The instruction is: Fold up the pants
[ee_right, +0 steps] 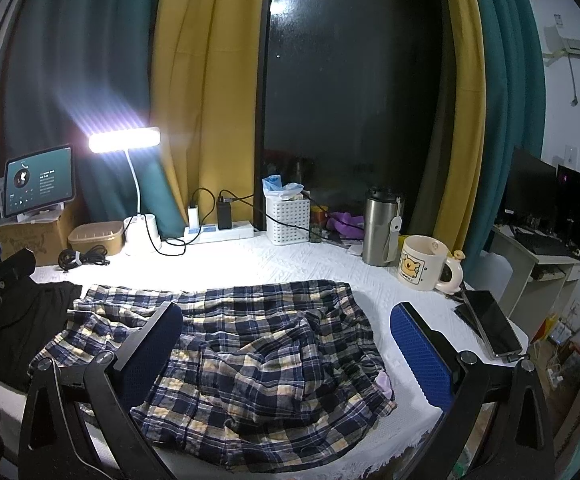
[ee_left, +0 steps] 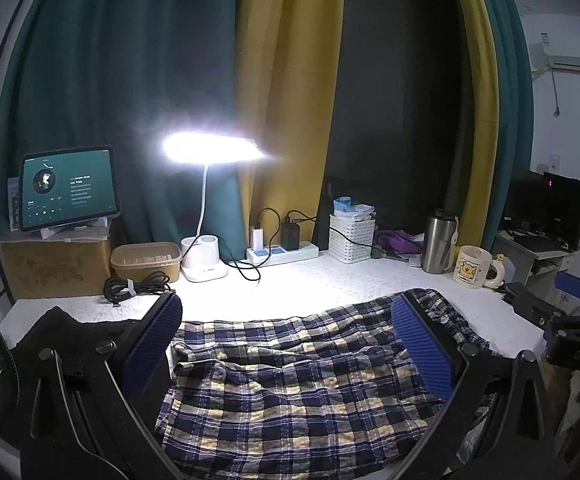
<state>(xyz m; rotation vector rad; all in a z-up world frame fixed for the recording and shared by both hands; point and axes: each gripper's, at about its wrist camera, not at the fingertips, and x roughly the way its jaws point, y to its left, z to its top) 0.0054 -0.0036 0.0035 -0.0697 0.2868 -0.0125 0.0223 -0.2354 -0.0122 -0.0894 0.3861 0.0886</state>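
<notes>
The plaid pants [ee_left: 290, 380], navy, white and yellow, lie crumpled and spread on the white-covered table; they also show in the right wrist view [ee_right: 242, 344]. My left gripper [ee_left: 286, 340] is open, its blue-padded jaws wide apart above the pants' left part, holding nothing. My right gripper [ee_right: 286, 344] is open above the pants' right part, its right finger [ee_right: 421, 356] over the bare tablecloth. The right gripper's body shows at the right edge of the left wrist view [ee_left: 569, 340].
A black garment [ee_right: 30, 320] lies left of the pants. At the back stand a lit desk lamp [ee_left: 210, 148], tablet [ee_left: 68, 188], power strip [ee_left: 282, 252], white basket [ee_left: 349, 238], steel flask [ee_right: 379, 228] and mug [ee_right: 423, 264]. A phone [ee_right: 489, 324] lies near the table's right edge.
</notes>
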